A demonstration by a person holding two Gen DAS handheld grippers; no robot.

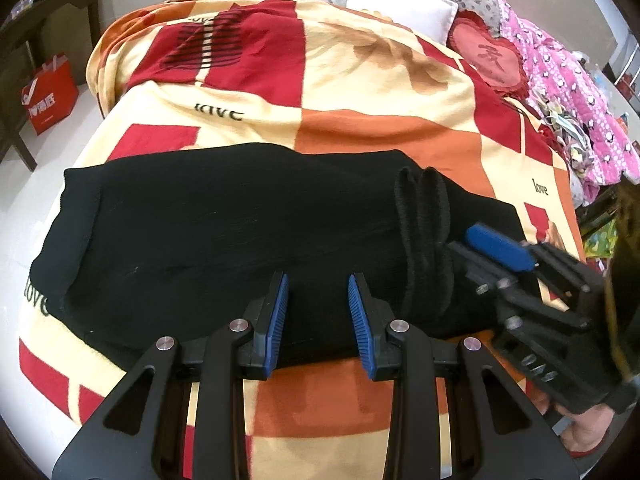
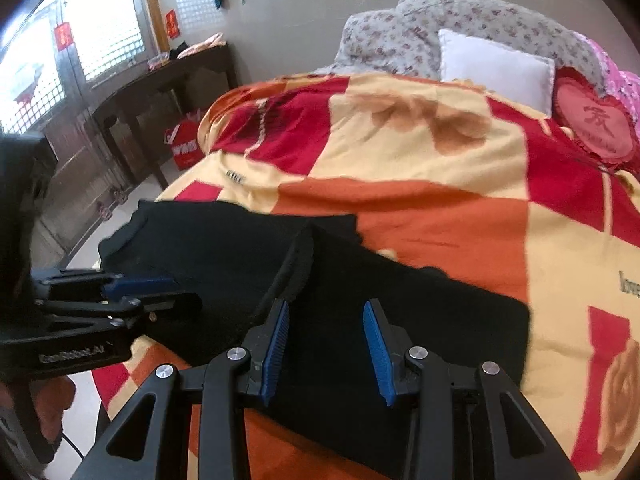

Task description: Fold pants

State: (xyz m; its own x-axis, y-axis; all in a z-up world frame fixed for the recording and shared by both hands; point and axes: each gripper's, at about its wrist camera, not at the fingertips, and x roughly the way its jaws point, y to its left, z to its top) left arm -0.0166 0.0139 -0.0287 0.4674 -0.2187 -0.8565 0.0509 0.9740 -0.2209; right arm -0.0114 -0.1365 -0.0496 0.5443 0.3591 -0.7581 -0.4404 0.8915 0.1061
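Black pants lie folded lengthwise across the checked blanket, cuffs at the left, ribbed waistband at the right. They also show in the right wrist view. My left gripper is open and empty, just above the pants' near edge. My right gripper is open and empty, over the waistband end. In the left wrist view the right gripper sits beside the waistband. In the right wrist view the left gripper hovers over the pants at the left.
A white pillow, a red heart cushion and pink bedding lie at the bed's head and right side. A dark wooden table and a red bag stand on the floor to the left.
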